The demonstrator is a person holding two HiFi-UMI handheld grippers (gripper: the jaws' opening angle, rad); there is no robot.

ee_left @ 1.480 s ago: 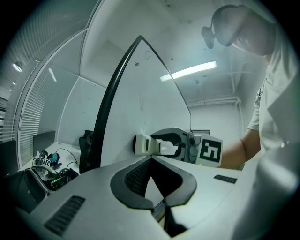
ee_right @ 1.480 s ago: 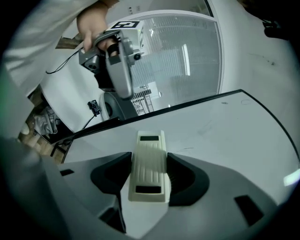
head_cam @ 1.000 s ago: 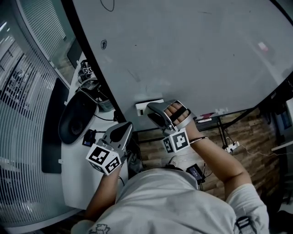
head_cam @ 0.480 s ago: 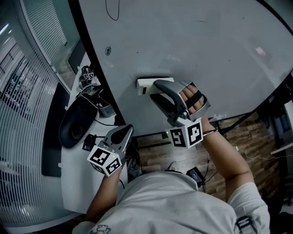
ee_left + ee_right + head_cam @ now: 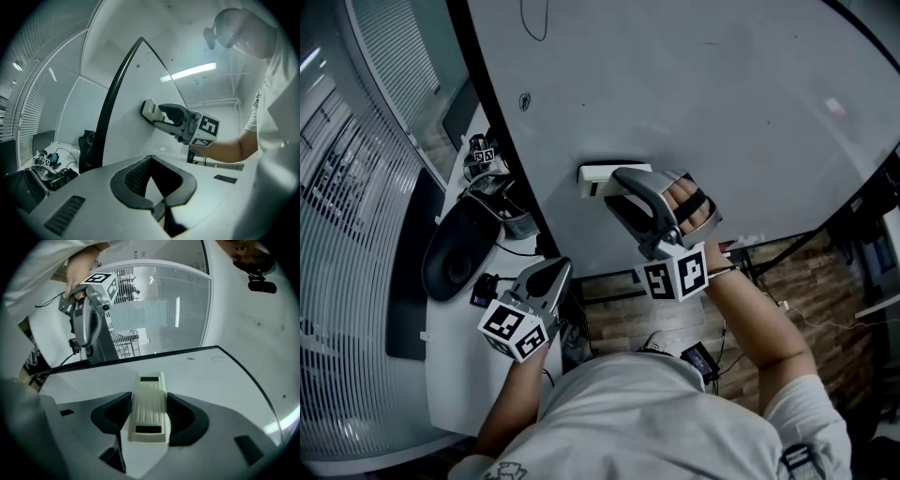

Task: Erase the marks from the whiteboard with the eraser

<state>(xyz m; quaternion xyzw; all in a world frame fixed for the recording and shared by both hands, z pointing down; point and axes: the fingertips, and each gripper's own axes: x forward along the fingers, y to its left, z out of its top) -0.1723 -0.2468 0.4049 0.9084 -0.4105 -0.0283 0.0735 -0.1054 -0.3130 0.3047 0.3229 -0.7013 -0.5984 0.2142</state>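
The whiteboard (image 5: 703, 103) fills the upper head view. A cream eraser (image 5: 598, 174) lies flat against it, and my right gripper (image 5: 617, 180) is shut on it; in the right gripper view the eraser (image 5: 149, 399) sits between the dark pads (image 5: 180, 416). A thin black line (image 5: 534, 19) and a small round mark (image 5: 525, 100) remain near the board's upper left edge, and the round mark (image 5: 217, 359) also shows ahead of the eraser. My left gripper (image 5: 551, 270) hangs low beside the board's black frame, shut and holding nothing (image 5: 150, 161).
A white desk (image 5: 441, 328) to the left carries a black rounded object (image 5: 455, 248), cables and a small marker cube (image 5: 483, 150). Glass with blinds (image 5: 347, 187) stands further left. Below the board are a wooden floor and a power strip (image 5: 773, 302).
The right gripper has carried the eraser up the board from its lower edge, then settled slightly lower. The left gripper has barely moved.
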